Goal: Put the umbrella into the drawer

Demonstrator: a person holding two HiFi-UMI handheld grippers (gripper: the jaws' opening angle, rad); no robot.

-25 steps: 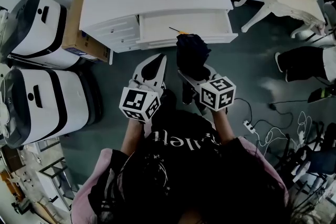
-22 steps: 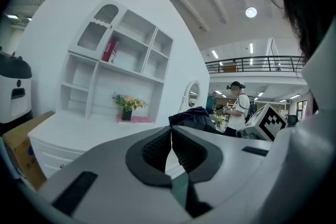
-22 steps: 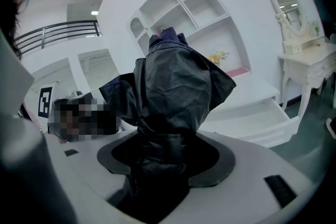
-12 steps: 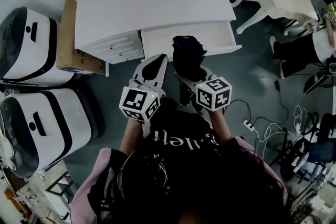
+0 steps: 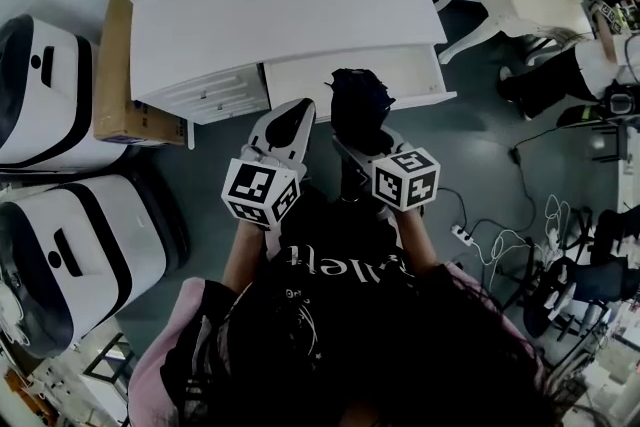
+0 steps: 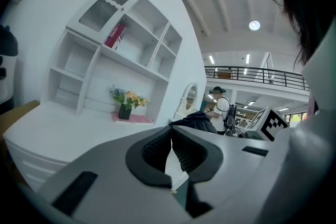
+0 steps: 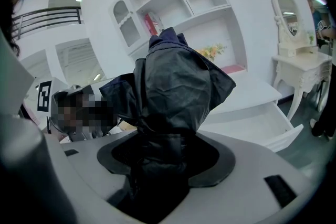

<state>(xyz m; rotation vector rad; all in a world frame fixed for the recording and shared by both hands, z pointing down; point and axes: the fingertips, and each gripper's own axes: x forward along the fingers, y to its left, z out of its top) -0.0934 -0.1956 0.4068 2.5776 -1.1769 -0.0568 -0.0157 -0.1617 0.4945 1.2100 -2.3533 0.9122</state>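
Umbrella, dark, clamped in right tool, bulging past its tips, near open drawer, left tool closed, empty.

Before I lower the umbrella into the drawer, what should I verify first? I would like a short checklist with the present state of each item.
1. Drawer open: ok, pulled out of the white dresser.
2. Grip: ok, right gripper is shut on the umbrella.
3. Umbrella folded: ok, though its fabric sits loose.
4. Umbrella over the opening: cannot tell; the head view shows it across the front edge only.
5. Drawer inside free: cannot tell; the umbrella hides part of it.
6. Left gripper out of the path: ok, shut, empty, to the left.
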